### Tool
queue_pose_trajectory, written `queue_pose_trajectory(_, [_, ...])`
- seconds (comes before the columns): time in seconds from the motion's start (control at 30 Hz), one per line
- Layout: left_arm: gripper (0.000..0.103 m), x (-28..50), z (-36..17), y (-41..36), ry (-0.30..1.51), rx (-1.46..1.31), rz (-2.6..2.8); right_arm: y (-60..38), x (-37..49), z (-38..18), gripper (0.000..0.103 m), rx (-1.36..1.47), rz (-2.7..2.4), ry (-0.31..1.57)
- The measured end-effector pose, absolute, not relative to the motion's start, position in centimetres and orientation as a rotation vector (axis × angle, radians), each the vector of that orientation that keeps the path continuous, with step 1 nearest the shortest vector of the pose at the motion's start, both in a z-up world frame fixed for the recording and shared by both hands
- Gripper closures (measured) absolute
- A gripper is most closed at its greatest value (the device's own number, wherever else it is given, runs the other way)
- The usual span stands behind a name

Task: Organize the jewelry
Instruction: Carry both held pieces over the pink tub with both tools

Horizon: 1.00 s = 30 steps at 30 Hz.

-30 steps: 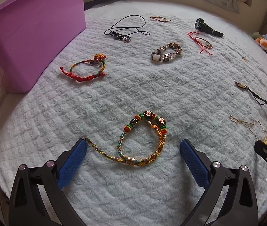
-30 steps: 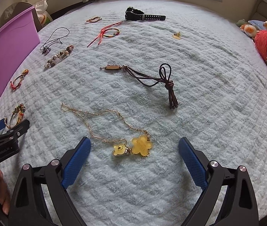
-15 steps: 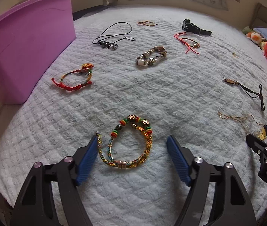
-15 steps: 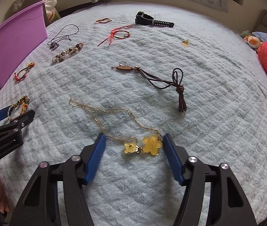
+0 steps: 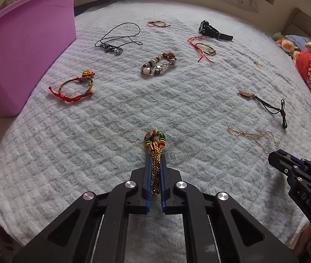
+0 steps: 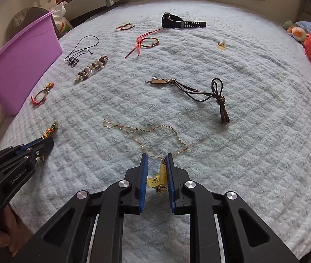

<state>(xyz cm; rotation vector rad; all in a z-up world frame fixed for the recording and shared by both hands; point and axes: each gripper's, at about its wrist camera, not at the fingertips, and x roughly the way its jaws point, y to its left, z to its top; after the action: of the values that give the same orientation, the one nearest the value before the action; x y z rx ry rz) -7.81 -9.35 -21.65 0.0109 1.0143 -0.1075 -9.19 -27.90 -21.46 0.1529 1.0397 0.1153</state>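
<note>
Both tongs, wide apart a second ago, have closed. The left tongs (image 5: 155, 164) now pinch the braided bracelet (image 5: 155, 151) flat, its beaded end poking out ahead of the tips. The right tongs (image 6: 157, 160) grip the yellow bear pendant (image 6: 158, 178), though how firmly the pads bear on it is hard to tell; its gold chain (image 6: 146, 131) trails loose over the bed (image 6: 254, 153). So two pieces seem ready to lift. Farther off lie other bracelets, cords and a watch (image 6: 177, 23), with the purple bin (image 5: 24, 50) at the left edge, probably their destination.
</note>
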Motion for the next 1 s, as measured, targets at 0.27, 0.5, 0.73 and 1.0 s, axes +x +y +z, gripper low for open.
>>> queue_pose_trajectory(0.27, [0.096,-8.6,-17.4,-9.4,1.029,-0.012,-0.143,-27.1,-10.0,-17.4,0.087,0.173,0.141,1.047])
queue_pose_trajectory(0.5, [0.096,-8.8,-11.9,-8.8,1.078,-0.060,-0.156,-26.7,-9.5,-10.8,0.087,0.184,0.188,1.059])
queue_pose_trajectory(0.73, [0.096,-8.5,-5.8,-7.1,1.132,-0.125,-0.159,-26.1,-7.7,-3.5,0.087,0.185,0.261,1.061])
queue_pose_trajectory(1.0, [0.096,-8.0,1.9,-1.8,1.099,-0.189,-0.065,-22.5,-5.4,4.5,0.087,0.168,0.383,1.018])
